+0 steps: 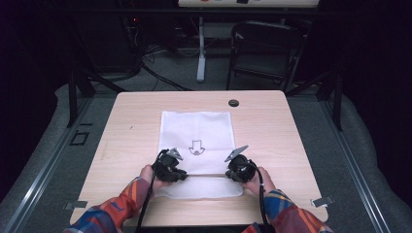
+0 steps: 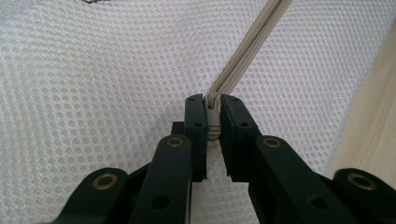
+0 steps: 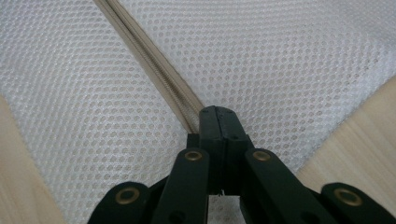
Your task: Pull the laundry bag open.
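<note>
A: Right, log the layout first.

B: A white mesh bag (image 1: 197, 145) lies flat on the light wooden table (image 1: 272, 126), centred left to right, its near end close to the table's near edge and its far end past the middle. A black arrow mark (image 1: 196, 147) is printed on it, pointing toward the near edge. A beige zipper (image 1: 206, 174) runs across the bag near its near end, parallel to the near edge.

A: Left side?

B: The left gripper (image 1: 182, 174) sits at the zipper's left end, held by the left hand (image 1: 148, 175). In the left gripper view its jaws are nearly together, pinching the zipper pull (image 2: 213, 122) between the pads; the zipper (image 2: 247, 46) runs away from them up to the right.

A: Right side?

B: The right gripper (image 1: 229, 172) is at the zipper's right end, held by the right hand (image 1: 260, 180). In the right gripper view the jaws are pressed together at the near end of the zipper (image 3: 149, 60); whether they grip the tape or just the mesh (image 3: 280, 56) beside it, cannot tell.

A: Anything else on the table?

B: A small round black cap (image 1: 233, 103) near the far edge, well apart from the bag. Plaid sleeves (image 1: 116, 208) come in over the near edge.
</note>
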Tool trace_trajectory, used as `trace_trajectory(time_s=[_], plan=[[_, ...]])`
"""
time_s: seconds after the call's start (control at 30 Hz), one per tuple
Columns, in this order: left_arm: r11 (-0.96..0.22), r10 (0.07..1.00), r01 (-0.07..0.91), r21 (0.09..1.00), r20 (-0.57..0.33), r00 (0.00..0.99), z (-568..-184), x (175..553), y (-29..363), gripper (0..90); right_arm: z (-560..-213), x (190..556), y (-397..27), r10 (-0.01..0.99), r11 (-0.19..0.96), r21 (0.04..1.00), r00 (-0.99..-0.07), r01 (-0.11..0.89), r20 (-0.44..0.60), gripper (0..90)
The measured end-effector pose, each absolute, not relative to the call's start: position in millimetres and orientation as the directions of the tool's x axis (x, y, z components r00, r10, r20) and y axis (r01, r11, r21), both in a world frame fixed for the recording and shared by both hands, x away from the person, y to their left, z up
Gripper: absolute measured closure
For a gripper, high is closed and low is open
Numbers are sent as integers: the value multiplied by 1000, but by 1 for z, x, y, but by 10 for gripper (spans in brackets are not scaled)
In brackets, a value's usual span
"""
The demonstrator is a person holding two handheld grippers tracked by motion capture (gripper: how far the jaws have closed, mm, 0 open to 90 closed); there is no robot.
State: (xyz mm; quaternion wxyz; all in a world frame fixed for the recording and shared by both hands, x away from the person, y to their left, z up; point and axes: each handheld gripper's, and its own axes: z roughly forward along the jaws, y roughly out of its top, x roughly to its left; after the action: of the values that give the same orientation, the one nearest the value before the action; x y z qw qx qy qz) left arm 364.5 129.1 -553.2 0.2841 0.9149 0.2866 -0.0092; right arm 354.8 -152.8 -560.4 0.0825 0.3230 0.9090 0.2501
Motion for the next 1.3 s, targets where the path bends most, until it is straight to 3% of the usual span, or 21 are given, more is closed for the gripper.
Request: trace_trajectory(time_s=[1.3], plan=[[-630,600,590,505,-167,783,-545,363,172,813,-560,354,-152,629,669,502,-777,548,10,900]])
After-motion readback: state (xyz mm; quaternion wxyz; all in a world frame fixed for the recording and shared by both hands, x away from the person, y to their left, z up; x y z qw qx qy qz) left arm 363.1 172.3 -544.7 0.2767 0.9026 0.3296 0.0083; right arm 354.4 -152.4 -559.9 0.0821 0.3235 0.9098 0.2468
